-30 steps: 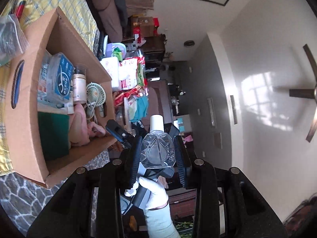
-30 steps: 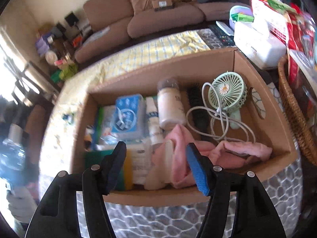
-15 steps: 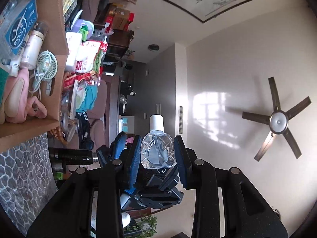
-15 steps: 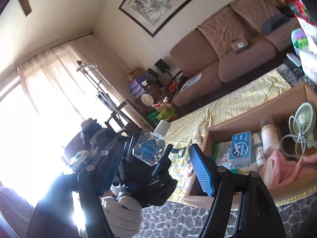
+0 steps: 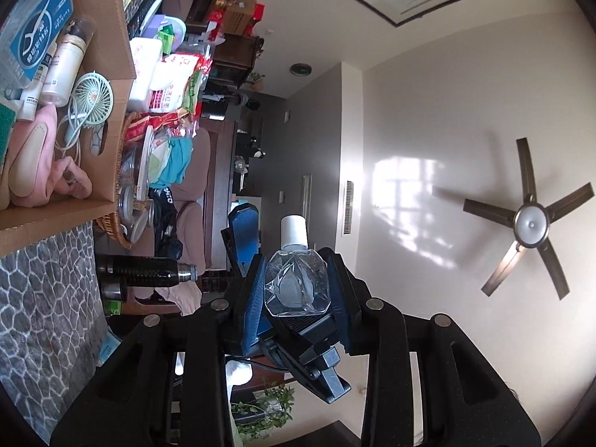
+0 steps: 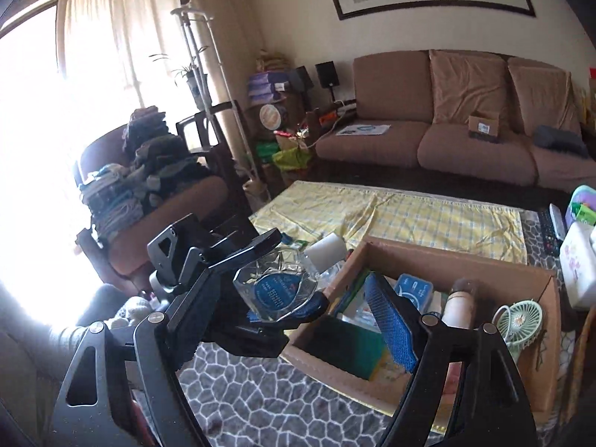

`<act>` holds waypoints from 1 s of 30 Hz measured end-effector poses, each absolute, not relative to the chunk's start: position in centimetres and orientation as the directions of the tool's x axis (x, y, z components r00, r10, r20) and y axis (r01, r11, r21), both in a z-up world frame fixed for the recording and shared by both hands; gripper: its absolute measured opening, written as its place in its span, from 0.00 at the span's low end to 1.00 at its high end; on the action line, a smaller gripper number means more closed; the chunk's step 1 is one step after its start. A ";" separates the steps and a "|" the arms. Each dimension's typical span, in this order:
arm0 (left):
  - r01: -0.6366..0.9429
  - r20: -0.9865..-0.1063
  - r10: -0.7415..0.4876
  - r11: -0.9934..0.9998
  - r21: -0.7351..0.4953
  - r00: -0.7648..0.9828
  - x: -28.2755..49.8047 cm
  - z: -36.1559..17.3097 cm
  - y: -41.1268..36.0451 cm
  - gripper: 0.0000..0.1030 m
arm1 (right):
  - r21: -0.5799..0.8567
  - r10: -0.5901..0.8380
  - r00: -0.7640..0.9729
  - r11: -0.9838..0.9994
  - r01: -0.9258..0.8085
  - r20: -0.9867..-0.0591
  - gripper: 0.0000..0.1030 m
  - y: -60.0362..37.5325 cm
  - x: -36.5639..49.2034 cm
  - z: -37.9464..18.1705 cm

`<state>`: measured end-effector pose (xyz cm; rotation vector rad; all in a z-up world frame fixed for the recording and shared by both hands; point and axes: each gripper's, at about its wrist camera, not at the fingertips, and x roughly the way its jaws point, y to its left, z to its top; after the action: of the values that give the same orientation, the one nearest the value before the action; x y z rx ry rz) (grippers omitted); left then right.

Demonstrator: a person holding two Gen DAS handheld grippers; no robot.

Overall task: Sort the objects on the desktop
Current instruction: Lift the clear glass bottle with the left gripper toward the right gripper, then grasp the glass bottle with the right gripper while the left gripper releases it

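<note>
My left gripper [image 5: 296, 272] is shut on a small clear bottle [image 5: 294, 287] with a white cap and points up toward the ceiling. In the right wrist view the same bottle [image 6: 275, 290], with its blue label, sits in the left gripper [image 6: 279, 279] between the fingers of my right gripper [image 6: 287, 298]. The right jaws are opening, and the blue pad [image 6: 391, 324] stands clear of the bottle. That pad [image 5: 246, 234] also shows behind the bottle in the left wrist view. The open cardboard box [image 6: 447, 257] lies just to the right.
The box [image 5: 111, 37] holds a mint fan [image 6: 521, 316], a pink cloth [image 5: 33, 156], a blue packet [image 6: 413, 290] and a white bottle [image 6: 458, 305]. A black flashlight [image 5: 145, 270], a wicker basket [image 5: 111, 223], a tissue box [image 6: 577, 260] and a yellow checked cloth [image 6: 409, 216] surround it.
The right gripper rose from over the box, swung left to the left gripper and widened its jaws around the bottle. The left gripper tilted upward, still holding the bottle.
</note>
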<state>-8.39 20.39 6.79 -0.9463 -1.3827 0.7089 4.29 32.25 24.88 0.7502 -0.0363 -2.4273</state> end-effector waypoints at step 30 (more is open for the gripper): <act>0.114 0.369 0.916 0.355 -0.928 0.158 -8.7 6.5 19.1 0.37 | -0.114 -0.391 -0.496 -0.686 0.719 -0.776 0.54 28.3 2.0 24.6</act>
<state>-8.72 19.15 6.51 -1.0675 -1.2904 0.7663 1.97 28.27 24.59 0.9861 0.5676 -2.1880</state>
